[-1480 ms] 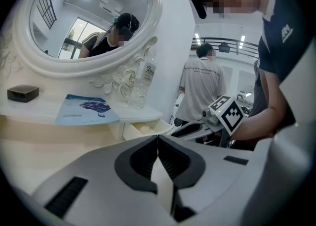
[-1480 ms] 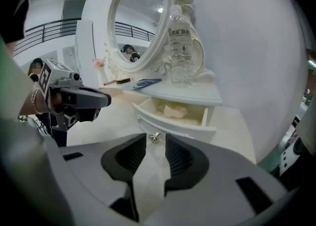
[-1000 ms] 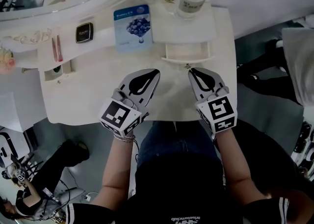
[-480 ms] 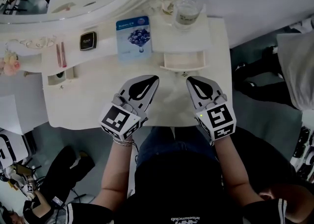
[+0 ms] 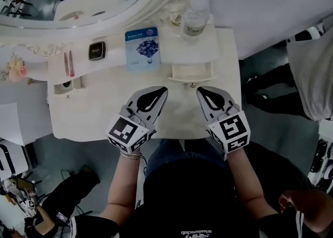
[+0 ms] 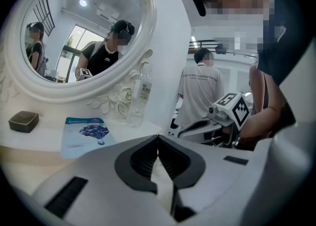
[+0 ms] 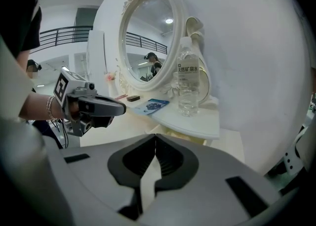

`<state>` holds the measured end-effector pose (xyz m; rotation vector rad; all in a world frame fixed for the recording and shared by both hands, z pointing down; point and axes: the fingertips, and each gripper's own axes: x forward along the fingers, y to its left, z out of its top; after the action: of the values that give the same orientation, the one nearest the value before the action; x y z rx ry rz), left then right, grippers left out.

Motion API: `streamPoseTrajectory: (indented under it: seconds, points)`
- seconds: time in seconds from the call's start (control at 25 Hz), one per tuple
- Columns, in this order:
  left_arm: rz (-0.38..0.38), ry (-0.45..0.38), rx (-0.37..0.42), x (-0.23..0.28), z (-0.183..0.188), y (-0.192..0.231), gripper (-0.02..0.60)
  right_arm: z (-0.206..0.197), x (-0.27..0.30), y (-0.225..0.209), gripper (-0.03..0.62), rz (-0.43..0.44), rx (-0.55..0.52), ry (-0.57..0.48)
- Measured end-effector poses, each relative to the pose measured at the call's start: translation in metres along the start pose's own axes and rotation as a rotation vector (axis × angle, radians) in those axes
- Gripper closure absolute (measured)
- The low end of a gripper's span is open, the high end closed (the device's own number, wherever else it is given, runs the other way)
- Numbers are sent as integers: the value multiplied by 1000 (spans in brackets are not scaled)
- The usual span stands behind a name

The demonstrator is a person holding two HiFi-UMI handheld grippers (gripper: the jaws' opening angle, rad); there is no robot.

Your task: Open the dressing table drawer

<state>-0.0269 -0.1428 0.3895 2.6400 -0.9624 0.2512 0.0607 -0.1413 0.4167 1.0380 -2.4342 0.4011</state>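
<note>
Now my right tool (image 5: 203,94) hangs with its jaws together on nothing, just in front of the small drawer (image 5: 191,72) that stands pulled out over the bench (image 5: 99,114), while my left tool (image 5: 160,94), likewise closed and empty, hovers alongside.

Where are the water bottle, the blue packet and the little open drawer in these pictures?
Clear plastic water bottle (image 5: 193,22): head view, on its label.
Blue rectangular blueberry packet (image 5: 142,48): head view, middle of its printed face.
Small cream open drawer (image 5: 192,72): head view, its bare inside.
</note>
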Motion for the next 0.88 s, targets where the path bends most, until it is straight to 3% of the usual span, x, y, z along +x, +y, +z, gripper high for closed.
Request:
streamPoseTrajectory:
  seconds: [0.88]
  points:
    - [25, -41, 22, -13, 29, 4, 563, 45, -23, -13, 574, -15, 11, -95]
